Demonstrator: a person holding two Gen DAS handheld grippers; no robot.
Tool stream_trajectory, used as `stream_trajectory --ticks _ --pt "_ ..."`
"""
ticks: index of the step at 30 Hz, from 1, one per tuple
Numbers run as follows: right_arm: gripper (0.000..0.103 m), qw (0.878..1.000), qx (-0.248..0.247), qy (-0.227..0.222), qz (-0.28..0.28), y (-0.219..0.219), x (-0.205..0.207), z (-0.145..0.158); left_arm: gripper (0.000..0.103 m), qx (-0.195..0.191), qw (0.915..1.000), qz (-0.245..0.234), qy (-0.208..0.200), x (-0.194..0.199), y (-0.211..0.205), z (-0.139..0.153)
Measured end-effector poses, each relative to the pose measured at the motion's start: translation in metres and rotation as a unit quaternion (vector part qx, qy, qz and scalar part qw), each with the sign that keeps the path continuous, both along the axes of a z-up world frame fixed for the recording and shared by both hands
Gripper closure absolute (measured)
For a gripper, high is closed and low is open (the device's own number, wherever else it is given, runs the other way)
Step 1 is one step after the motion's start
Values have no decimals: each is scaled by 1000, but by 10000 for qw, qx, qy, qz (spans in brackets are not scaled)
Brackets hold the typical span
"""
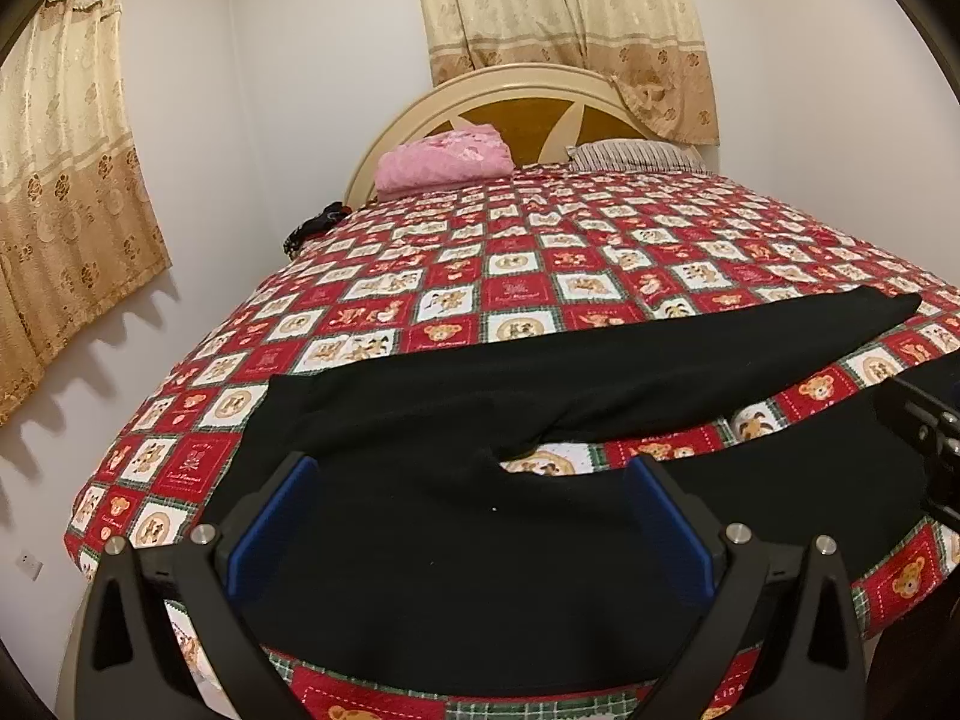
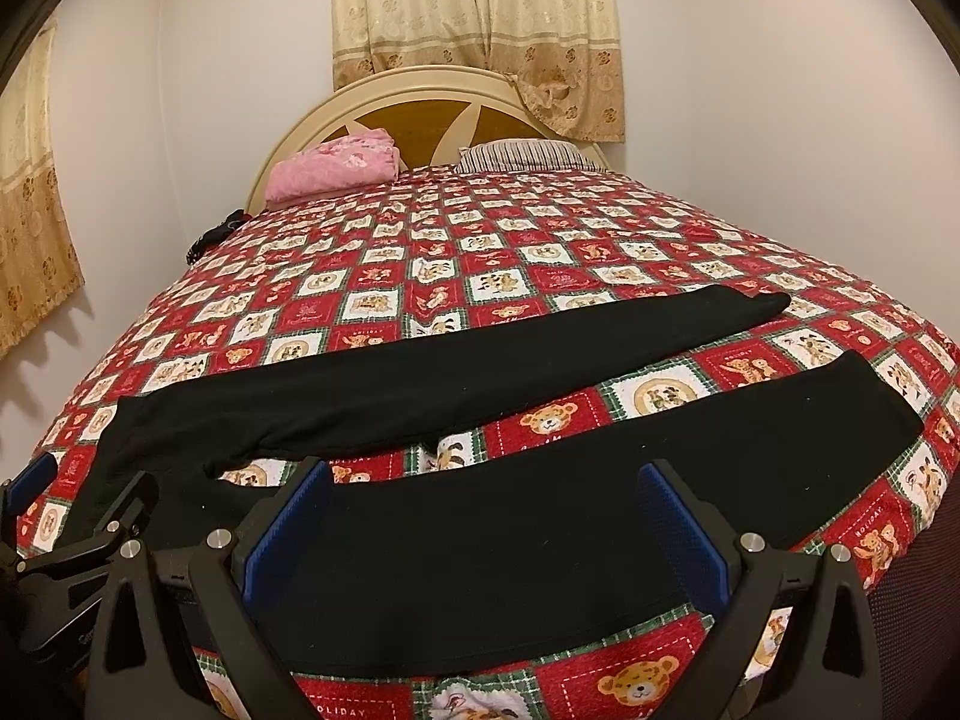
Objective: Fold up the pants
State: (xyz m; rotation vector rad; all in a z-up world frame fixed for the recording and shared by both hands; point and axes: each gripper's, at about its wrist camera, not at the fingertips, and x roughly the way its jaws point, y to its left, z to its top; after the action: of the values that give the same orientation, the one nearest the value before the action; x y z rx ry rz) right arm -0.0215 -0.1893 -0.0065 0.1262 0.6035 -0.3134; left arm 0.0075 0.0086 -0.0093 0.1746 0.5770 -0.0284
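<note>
Here, pants (image 1: pixel 456 570): black, spread across lower frame on the quilt (image 1: pixel 540 252), legs apart.
Left gripper (image 1: pixel 474 516): jaws apart above waist.
Right gripper (image 2: pixel 486 522): jaws apart over near leg.
Hidden: fabric detail lost in black.

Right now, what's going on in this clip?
A person holds a gripper in each hand over black pants spread flat on a bed with a red teddy-bear quilt. The legs lie apart, unfolded. The left gripper sits open over the waist end, the right gripper open over the nearer leg. Neither has hold of the fabric, so folding has not started. A pink blanket lies by the headboard.
</note>
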Motion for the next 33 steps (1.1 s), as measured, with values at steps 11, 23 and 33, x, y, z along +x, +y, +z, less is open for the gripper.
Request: stream_trajectory --ticks 11,23,33 --pt "1 10000 39 9 -1 0 2 -1 0 30 10000 21 23 0 0 -1" --pt "1 10000 44 8 10 -1 2 0 0 40 10000 31 31 0 -1 -4" --pt "1 10000 61 54 13 0 2 -3 0 57 9999 38 110 2 1 -8"
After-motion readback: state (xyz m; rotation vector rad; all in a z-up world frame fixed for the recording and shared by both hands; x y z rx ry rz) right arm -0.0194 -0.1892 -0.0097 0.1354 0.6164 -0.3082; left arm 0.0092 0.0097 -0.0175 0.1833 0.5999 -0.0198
